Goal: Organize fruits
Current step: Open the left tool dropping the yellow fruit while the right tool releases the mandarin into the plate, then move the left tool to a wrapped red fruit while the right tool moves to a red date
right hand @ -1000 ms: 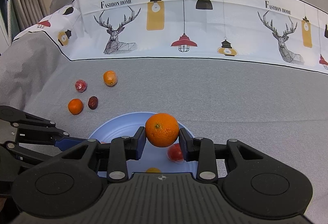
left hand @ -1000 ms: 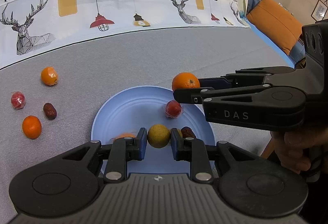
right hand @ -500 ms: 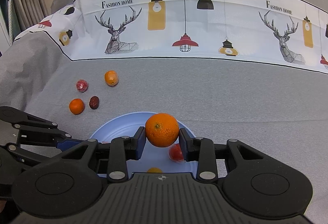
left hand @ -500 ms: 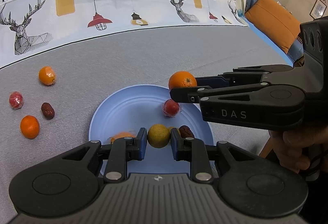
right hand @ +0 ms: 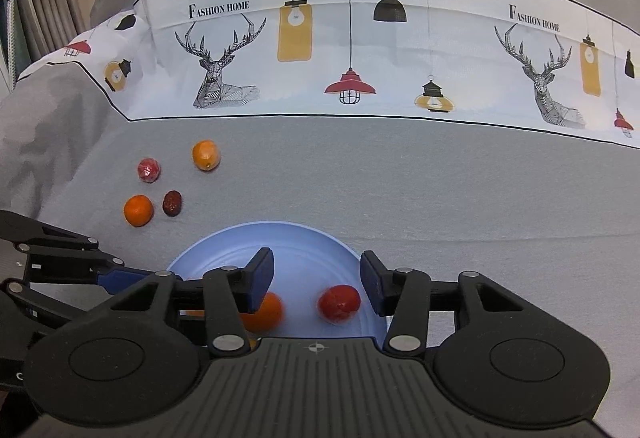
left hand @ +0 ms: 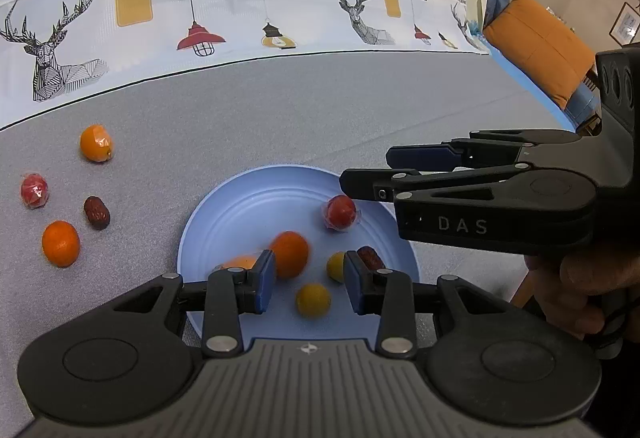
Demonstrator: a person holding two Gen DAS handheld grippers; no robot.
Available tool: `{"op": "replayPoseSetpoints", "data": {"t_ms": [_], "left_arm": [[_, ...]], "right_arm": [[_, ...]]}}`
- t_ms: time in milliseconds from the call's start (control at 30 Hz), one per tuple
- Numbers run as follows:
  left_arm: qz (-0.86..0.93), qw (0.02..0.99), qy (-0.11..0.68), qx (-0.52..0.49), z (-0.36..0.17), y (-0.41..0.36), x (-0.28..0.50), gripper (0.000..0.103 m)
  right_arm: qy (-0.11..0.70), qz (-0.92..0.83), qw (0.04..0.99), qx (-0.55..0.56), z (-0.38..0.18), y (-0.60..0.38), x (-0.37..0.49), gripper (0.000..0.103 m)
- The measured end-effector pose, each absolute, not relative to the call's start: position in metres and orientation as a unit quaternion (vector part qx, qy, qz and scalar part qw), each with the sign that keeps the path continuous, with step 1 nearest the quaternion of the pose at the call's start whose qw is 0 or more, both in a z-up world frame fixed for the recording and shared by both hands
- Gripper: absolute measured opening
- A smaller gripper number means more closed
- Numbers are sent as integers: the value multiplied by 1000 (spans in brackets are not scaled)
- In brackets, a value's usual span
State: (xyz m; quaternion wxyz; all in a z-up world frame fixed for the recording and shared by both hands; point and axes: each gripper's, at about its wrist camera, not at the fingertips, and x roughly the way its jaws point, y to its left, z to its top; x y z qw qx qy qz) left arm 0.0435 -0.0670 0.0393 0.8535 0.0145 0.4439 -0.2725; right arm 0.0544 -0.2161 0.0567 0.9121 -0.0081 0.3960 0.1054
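Observation:
A blue plate (left hand: pixel 256 197) (right hand: pixel 304 242) holds several fruits: a blurred orange (left hand: pixel 289 254) (right hand: pixel 266 312), a red wrapped fruit (left hand: pixel 340 213) (right hand: pixel 338 303), two small yellow fruits (left hand: pixel 313 300), a dark date (left hand: pixel 370 258) and an orange fruit partly hidden behind my left finger. My left gripper (left hand: pixel 309 280) is open and empty over the plate's near side. My right gripper (right hand: pixel 317 278) is open and empty above the plate; it also shows in the left wrist view (left hand: pixel 400 173).
On the grey cloth left of the plate lie two oranges (left hand: pixel 96 143) (left hand: pixel 61 242), a red wrapped fruit (left hand: pixel 34 190) and a date (left hand: pixel 96 212). A printed white band runs across the back. An orange cushion (left hand: pixel 540 49) lies far right.
Both grippers opened. The right one let go of the orange, which now sits blurred on the plate. The left one let go of the yellow fruit, which lies on the plate.

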Motion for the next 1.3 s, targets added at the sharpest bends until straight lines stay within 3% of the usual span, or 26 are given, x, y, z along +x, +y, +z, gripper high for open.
{"op": "replayPoseSetpoints", "data": {"t_ms": [500,567,633,767,900,1167,1300], "left_arm": [[-260,856,447,9,43,-61,46,41],[-255,857,448,6,44,-58,47,38],[-246,858,450,9,44,-55,48,21],[-211,866,453,7,47,-45,54,14],[-177,879,443,-8,61,-27,59,14],[-112,892,429,-91,110,29,102,14],[-83,907,398,-107,132,56,134,14]], "right_arm": [[381,75,921,-15,60,-217,55,50],[379,74,922,-12,62,-217,55,50],[376,74,923,-9,63,-217,55,50],[374,76,924,-5,63,-216,57,50],[374,82,924,5,63,-216,59,50],[373,109,921,22,62,-204,65,32],[364,129,922,31,64,-194,66,31]]}}
